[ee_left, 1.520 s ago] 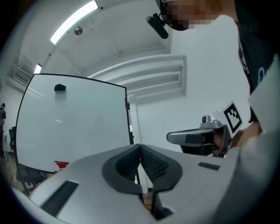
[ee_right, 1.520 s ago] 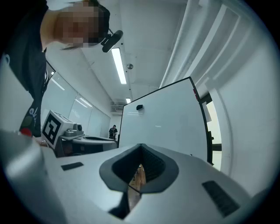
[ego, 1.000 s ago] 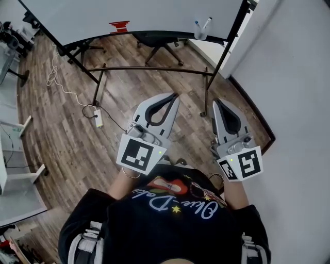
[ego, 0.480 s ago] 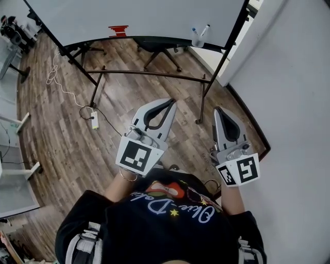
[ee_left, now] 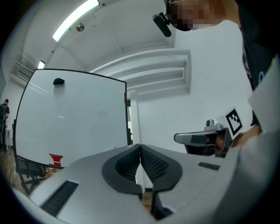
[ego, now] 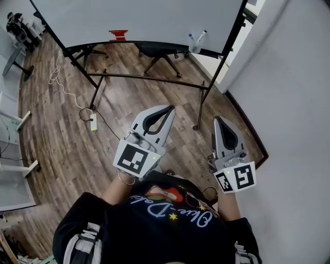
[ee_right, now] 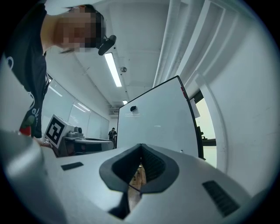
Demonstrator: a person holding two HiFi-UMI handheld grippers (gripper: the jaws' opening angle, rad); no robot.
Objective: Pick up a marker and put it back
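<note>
Head camera above my shoulders, facing steeply down, high over brown wood-plank floor (ego: 67,129). Cameras on my left gripper (ego: 172,108), right gripper (ego: 218,118): close behind jaws, tilted upward. All three share large white whiteboard on black frame (ego: 139,18).

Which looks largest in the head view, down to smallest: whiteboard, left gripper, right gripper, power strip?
1. The whiteboard, though only partly in frame.
2. The left gripper and right gripper: nearly alike and both close to the camera, so unranked.
3. The power strip, smallest.
</note>
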